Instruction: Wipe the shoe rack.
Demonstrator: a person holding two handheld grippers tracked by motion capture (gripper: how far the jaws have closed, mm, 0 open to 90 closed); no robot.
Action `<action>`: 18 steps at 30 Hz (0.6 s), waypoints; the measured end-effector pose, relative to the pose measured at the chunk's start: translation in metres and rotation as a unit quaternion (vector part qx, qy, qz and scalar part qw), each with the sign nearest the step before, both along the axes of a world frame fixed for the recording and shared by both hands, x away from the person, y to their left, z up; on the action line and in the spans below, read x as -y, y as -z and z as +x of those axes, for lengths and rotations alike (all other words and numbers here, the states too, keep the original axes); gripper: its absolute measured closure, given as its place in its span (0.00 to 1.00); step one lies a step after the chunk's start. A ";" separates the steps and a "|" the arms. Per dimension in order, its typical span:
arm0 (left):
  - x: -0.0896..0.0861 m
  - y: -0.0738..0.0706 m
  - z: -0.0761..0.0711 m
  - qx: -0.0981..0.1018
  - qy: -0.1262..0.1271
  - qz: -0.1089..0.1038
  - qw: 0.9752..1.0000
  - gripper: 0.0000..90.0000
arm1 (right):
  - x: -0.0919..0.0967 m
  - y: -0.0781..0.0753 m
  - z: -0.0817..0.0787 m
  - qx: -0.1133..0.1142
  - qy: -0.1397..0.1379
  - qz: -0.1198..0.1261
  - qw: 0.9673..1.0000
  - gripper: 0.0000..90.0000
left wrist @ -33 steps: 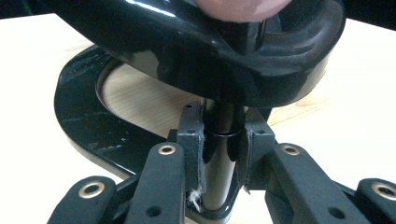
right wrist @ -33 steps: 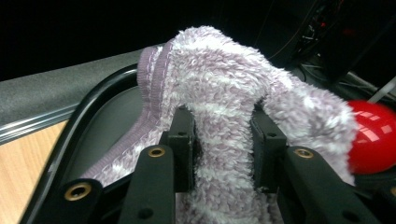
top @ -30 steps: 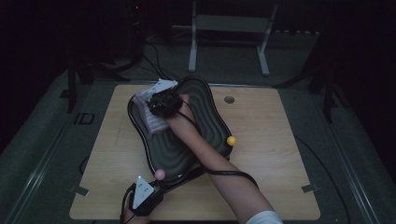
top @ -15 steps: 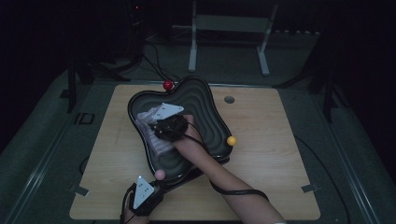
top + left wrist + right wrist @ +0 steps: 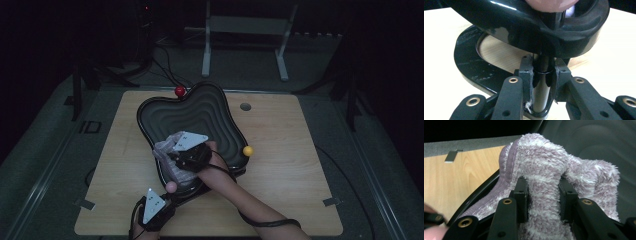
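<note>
A tray [image 5: 227,117] stands on the bench [image 5: 300,190], with a cloth [image 5: 167,150] in its near left part. One ball [image 5: 179,91] sits at its far rim, another ball [image 5: 247,150] at its right.

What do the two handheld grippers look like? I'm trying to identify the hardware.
Both the left gripper and right gripper are black, each topped by a grey three-cornered plate with small dark dots. Up close, the jaws are matte black linkage bars with brass-coloured rivets and flat pads. A black cable loops around the right forearm, which is bare.
</note>
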State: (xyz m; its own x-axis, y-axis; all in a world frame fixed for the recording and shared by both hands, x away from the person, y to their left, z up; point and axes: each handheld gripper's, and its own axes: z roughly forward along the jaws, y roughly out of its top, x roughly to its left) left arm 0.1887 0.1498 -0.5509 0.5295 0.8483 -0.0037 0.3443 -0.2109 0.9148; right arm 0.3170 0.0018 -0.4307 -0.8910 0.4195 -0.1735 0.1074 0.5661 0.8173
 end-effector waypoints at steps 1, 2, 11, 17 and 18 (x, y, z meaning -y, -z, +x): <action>0.000 0.000 0.000 0.000 0.000 0.001 1.000 0.82 | 0.001 0.001 -0.002 -0.001 -0.002 -0.002 1.000 0.74; 0.000 0.000 0.000 0.000 0.001 0.000 1.000 0.82 | 0.002 0.002 -0.004 -0.004 -0.004 -0.003 1.000 0.74; 0.000 0.000 0.000 0.000 0.000 0.001 1.000 0.82 | 0.014 0.013 -0.025 -0.005 -0.025 -0.013 1.000 0.74; -0.002 0.000 0.001 -0.007 0.006 -0.010 1.000 0.82 | 0.029 0.021 -0.037 -0.005 -0.029 -0.022 0.999 0.75; -0.002 0.000 0.001 -0.007 0.006 -0.011 1.000 0.82 | 0.031 0.022 -0.038 -0.008 -0.029 -0.020 0.999 0.75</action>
State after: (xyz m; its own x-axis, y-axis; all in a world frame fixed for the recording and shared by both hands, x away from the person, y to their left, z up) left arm 0.1900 0.1518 -0.5509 0.5400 0.8412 -0.0289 0.3543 -0.1960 0.9144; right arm 0.2794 -0.0295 -0.4525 -0.9166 0.3595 -0.1747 0.0855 0.6034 0.7928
